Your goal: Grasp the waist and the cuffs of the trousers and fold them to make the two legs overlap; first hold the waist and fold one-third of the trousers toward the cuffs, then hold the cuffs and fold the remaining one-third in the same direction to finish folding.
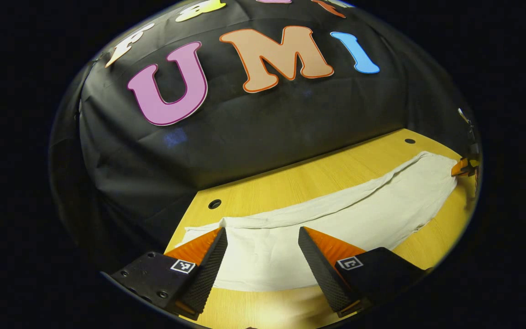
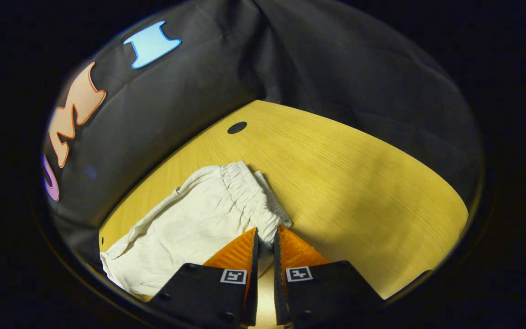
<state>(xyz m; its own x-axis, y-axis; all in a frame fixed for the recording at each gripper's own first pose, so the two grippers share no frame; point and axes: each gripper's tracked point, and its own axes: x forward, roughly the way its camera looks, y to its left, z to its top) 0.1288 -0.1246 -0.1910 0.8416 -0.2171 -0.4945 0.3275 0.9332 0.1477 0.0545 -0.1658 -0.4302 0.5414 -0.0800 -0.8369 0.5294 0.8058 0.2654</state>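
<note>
White trousers (image 1: 336,214) lie stretched lengthwise on the yellow wooden table (image 1: 290,183), running from the near-left to the far-right in the left gripper view. The cloth is flat with a long ridge along its far edge.

Left gripper (image 1: 263,237) – fingers spread wide apart, tips down over the near end of the trousers, nothing between them. One fingertip (image 1: 215,246) sits at the cloth's near corner, close to a small upturned peak in the fabric; whether it touches the cloth I cannot tell. The other finger is over the middle of the fabric.

Right gripper (image 2: 265,237) – fingers nearly together, pinching the gathered elastic waist (image 2: 249,196) at its near end; a bit of white cloth shows in the narrow gap. In the right gripper view the waistband is bunched and ruffled, the trousers spreading away to the left, wrinkled. In the left gripper view that same gripper shows small at the far end of the trousers, on the cloth's edge.

Around: black booth cloth (image 2: 336,68) hanging behind and beside the table, close to the trousers' far edge. Round dark holes in the tabletop – one (image 1: 214,204) near the left gripper's end, one (image 2: 237,127) beyond the waist. The table to the right of the waist is bare wood with a shadow across it.
</note>
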